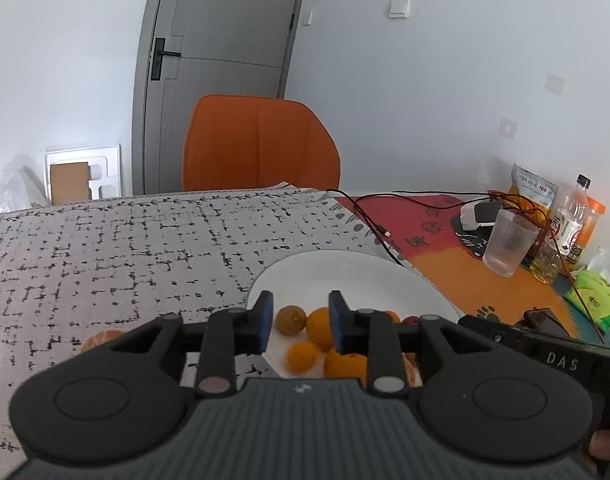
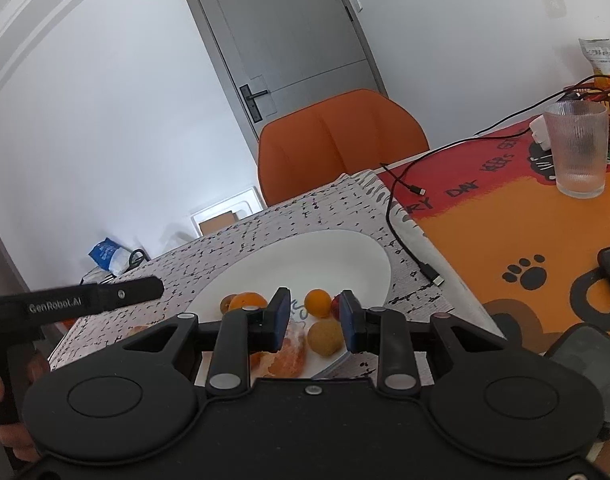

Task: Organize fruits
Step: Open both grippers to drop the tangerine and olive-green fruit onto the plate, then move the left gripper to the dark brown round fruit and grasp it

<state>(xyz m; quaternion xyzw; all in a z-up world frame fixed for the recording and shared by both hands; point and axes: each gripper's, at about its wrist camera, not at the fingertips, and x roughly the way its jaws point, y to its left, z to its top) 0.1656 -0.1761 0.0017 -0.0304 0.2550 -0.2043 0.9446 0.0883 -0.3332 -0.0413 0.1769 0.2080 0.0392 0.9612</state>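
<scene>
Most fruit sits on the white plate [image 1: 345,268] — one peeled orange [image 1: 99,338] remains on the cloth; my left gripper [image 1: 299,322] and right gripper [image 2: 315,320] hover part-open, empty.

Far half of wide white ceramic plate [image 2: 305,256] bare: free room for approach from above. Near half crowded w/ small orange citrus fruits [image 1: 303,356] & brownish round fruit [image 2: 325,338]. Grey black-flecked tablecloth [image 1: 125,248] left of plate unobstructed. Right side blocked: black USB cable [image 2: 401,236] beside rim, ribbed clear glass tumbler [image 2: 579,148], bottles [image 1: 571,216] further back. Orange upholstered chair [image 1: 261,148] behind table.
</scene>
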